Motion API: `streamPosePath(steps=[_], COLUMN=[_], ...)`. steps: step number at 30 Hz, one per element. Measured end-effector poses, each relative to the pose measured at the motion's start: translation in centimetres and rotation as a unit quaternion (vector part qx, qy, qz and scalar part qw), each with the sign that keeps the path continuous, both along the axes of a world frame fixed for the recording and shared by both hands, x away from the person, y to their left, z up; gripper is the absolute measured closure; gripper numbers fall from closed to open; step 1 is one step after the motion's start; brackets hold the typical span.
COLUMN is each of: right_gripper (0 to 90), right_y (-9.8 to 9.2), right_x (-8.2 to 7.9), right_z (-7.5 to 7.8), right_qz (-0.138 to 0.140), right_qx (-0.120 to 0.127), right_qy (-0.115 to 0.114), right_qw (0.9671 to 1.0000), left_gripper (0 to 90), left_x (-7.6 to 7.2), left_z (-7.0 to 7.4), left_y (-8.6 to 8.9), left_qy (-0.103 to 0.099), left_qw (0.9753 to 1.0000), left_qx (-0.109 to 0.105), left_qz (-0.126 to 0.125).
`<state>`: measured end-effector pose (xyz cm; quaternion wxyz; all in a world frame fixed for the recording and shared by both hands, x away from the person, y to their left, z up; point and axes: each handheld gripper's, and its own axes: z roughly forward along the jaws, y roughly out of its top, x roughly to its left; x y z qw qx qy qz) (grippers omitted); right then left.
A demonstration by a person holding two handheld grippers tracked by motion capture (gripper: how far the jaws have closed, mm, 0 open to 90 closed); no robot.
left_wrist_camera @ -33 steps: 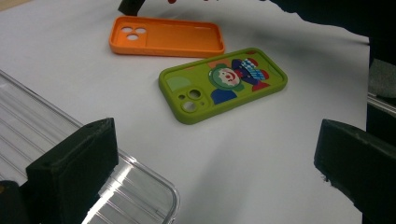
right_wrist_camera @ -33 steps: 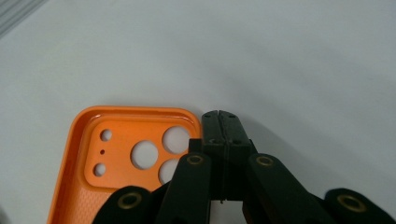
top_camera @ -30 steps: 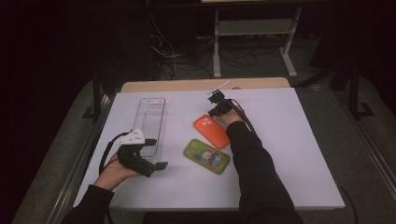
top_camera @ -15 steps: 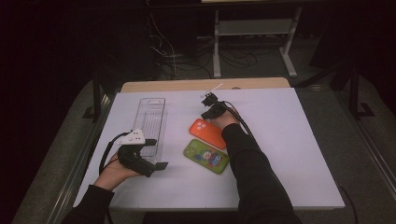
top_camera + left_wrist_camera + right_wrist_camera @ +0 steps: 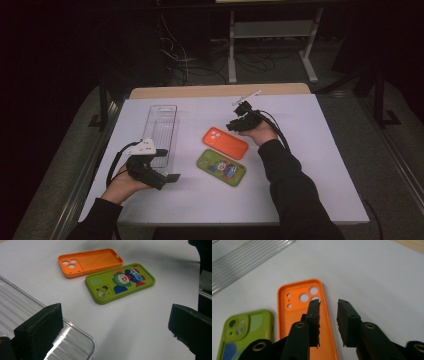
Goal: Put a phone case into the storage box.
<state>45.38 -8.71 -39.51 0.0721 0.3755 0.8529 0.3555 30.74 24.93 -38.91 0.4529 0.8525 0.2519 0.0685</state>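
An orange phone case [image 5: 225, 143] lies hollow side up on the white table [image 5: 310, 190], camera holes toward the far left. Just in front of it is a green phone case [image 5: 221, 167] with a cartoon clown print. My right gripper [image 5: 234, 125] hovers at the orange case's [image 5: 297, 302] far right end, open by a narrow gap. In the right gripper view [image 5: 328, 305] one jaw is over the case's inside, the other over bare table, nothing between them. My left gripper [image 5: 167, 166] rests wide open at the near left and holds nothing [image 5: 113, 335].
A clear ribbed plastic tray [image 5: 162, 131] lies lengthwise at the left, its near corner [image 5: 75, 342] under my left jaw. The table's wooden back edge [image 5: 220, 91] runs behind. Dark floor, cables and a white stand [image 5: 270, 30] lie beyond.
The right hand swung left over the orange case, then back right and a little nearer. The case turned slightly on the table. The left gripper stayed put.
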Motion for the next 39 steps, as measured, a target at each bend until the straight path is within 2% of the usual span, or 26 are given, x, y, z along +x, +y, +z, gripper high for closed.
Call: streamPosePath(steps=[1, 3, 11, 13, 14, 15, 17, 19, 23, 24, 26, 27, 28, 30, 31, 34, 36, 39], right_gripper=[69.3, 63.4, 49.3, 38.5, 38.5, 33.3, 30.5, 22.3, 15.2, 12.1, 11.8, 9.3, 9.3, 6.2, 6.2, 3.1, 1.7, 0.5], right_y=[0.0, -1.4, -4.2, -5.3, -5.3, -5.8, -6.1, -6.8, -7.3, -7.7, -8.1, -8.7, -8.7, -9.3, -9.3, -9.7, -9.9, -10.0], right_x=[0.0, -1.5, -4.5, -5.9, -5.9, -6.6, -7.0, -8.2, -9.3, -10.1, -10.5, -11.3, -11.3, -12.4, -12.4, -13.3, -14.0, -14.9], right_z=[0.0, 0.3, 0.7, 0.8, 0.8, 0.7, 0.7, 0.6, 0.6, 0.5, 0.4, 0.3, 0.3, 0.0, 0.0, -0.2, -0.4, -0.7], right_qz=[0.000, -0.004, -0.013, -0.016, -0.016, -0.018, -0.018, -0.020, -0.022, -0.023, -0.020, -0.022, -0.022, -0.025, -0.025, -0.018, -0.017, -0.011], right_qx=[0.000, 0.005, 0.006, 0.007, 0.007, 0.010, 0.017, 0.027, 0.028, 0.032, 0.036, 0.048, 0.048, 0.051, 0.051, 0.039, 0.043, 0.032], right_qy=[0.000, -0.001, -0.006, -0.009, -0.009, -0.011, -0.011, -0.008, -0.011, -0.016, -0.023, -0.032, -0.032, -0.043, -0.043, -0.063, -0.065, -0.067], right_qw=[1.0000, 1.0000, 0.9999, 0.9998, 0.9998, 0.9997, 0.9996, 0.9994, 0.9993, 0.9991, 0.9989, 0.9981, 0.9981, 0.9975, 0.9975, 0.9971, 0.9968, 0.9972], left_gripper=[0.0, 0.0, 0.0, 0.0, 0.0, 0.0, 0.0, 0.0, 0.0, 0.0, 0.0, 0.0, 0.0, 0.0, 0.0, 0.0, 0.0, 0.0], left_x=[0.0, 0.0, 0.0, 0.0, 0.0, 0.0, 0.0, -0.1, 0.0, -0.1, -0.1, -0.1, -0.1, -0.1, -0.1, -0.1, -0.1, -0.1], left_z=[0.0, 0.0, -0.1, -0.1, -0.1, -0.2, -0.2, -0.2, -0.3, -0.3, -0.3, -0.2, -0.2, -0.2, -0.2, -0.2, -0.2, -0.2], left_y=[0.0, 0.0, 0.0, 0.0, 0.0, 0.0, 0.0, 0.0, 0.0, -0.1, -0.1, -0.1, -0.1, 0.0, 0.0, 0.0, 0.0, 0.0], left_qy=[0.000, 0.001, 0.002, 0.002, 0.002, 0.001, 0.002, 0.004, 0.003, 0.003, 0.002, 0.003, 0.003, 0.003, 0.003, 0.003, 0.003, 0.002], left_qw=[1.0000, 1.0000, 1.0000, 0.9999, 0.9999, 0.9999, 0.9999, 0.9999, 0.9999, 0.9999, 0.9999, 0.9999, 0.9999, 1.0000, 0.9999, 0.9999, 0.9999, 0.9999], left_qx=[0.001, 0.002, 0.009, 0.009, 0.011, 0.012, 0.014, 0.014, 0.013, 0.012, 0.011, 0.010, 0.009, 0.007, 0.008, 0.007, 0.008, 0.011], left_qz=[0.000, 0.001, 0.003, 0.004, 0.003, 0.002, 0.001, 0.004, 0.004, 0.005, 0.004, 0.004, 0.004, 0.005, 0.005, 0.007, 0.006, 0.005])
